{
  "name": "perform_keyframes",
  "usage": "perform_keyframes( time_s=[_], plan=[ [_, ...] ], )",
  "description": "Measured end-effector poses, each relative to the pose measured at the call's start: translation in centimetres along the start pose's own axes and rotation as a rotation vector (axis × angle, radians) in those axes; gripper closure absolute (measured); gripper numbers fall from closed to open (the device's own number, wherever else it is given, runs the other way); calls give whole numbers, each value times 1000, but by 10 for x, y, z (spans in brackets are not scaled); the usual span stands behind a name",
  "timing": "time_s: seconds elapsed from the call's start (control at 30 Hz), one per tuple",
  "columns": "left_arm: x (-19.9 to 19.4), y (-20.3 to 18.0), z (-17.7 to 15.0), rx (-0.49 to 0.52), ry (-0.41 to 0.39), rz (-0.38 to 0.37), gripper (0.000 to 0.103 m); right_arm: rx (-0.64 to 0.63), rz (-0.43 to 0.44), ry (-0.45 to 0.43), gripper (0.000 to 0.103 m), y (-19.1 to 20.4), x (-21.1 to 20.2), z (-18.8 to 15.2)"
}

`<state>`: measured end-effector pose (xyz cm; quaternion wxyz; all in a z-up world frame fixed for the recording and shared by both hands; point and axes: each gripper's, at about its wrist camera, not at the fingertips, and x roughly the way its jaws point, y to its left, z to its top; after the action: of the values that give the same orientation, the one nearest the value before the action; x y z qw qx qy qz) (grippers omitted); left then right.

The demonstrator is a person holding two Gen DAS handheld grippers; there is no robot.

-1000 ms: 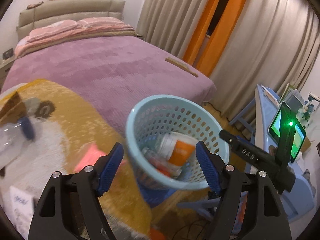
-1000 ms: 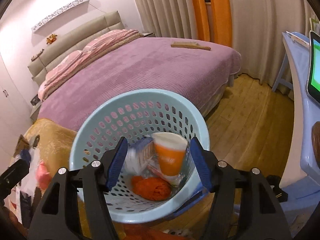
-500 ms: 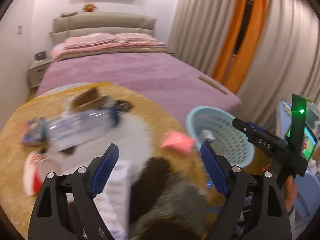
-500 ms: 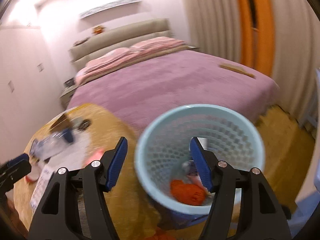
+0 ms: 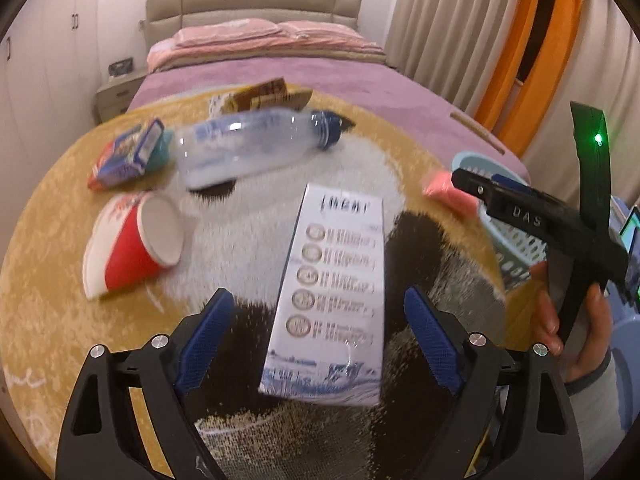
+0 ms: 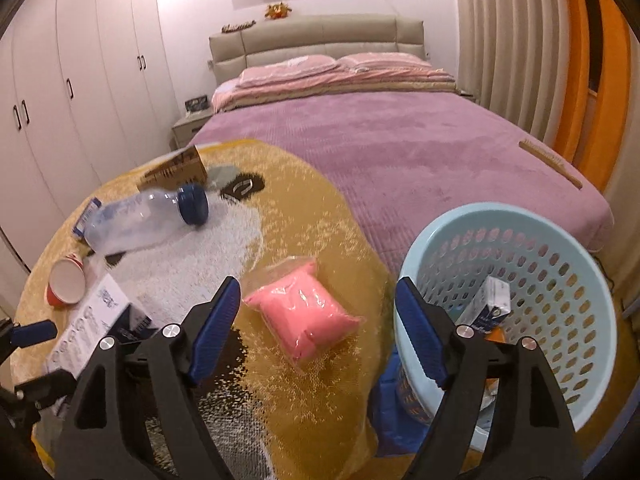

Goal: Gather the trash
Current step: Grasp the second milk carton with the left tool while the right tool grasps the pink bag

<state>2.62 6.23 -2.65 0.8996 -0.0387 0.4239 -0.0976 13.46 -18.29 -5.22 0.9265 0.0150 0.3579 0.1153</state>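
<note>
My left gripper hovers over a white printed box lying between its blue pads; the jaws are opening and touch nothing. Beyond it lie a clear bottle with a blue cap, a tipped red paper cup and a blue-red packet. My right gripper is also opening, empty, just short of a pink sealed packet. To its right stands the light blue basket, with a small box inside.
All the litter lies on a round yellow, white and black mat. A brown carton sits at its far edge, against the purple bed. Wardrobes line the left wall, curtains the right. A hand holds the right gripper.
Both grippers swung left, away from over the basket and out above the mat. Both jaws widened. The white box is now between the left fingers and the pink packet ahead of the right.
</note>
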Motion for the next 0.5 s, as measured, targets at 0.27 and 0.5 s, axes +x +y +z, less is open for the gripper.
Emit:
perform_keyframes(
  time_s=[0.27,0.5],
  plan=[
    [17,-7,-5,19,35,74,20,5,44,52,27,-2,18,-6],
    [24,-10,-4,9,51,97,33,-28,69,67,30,8,20,-10]
  ],
)
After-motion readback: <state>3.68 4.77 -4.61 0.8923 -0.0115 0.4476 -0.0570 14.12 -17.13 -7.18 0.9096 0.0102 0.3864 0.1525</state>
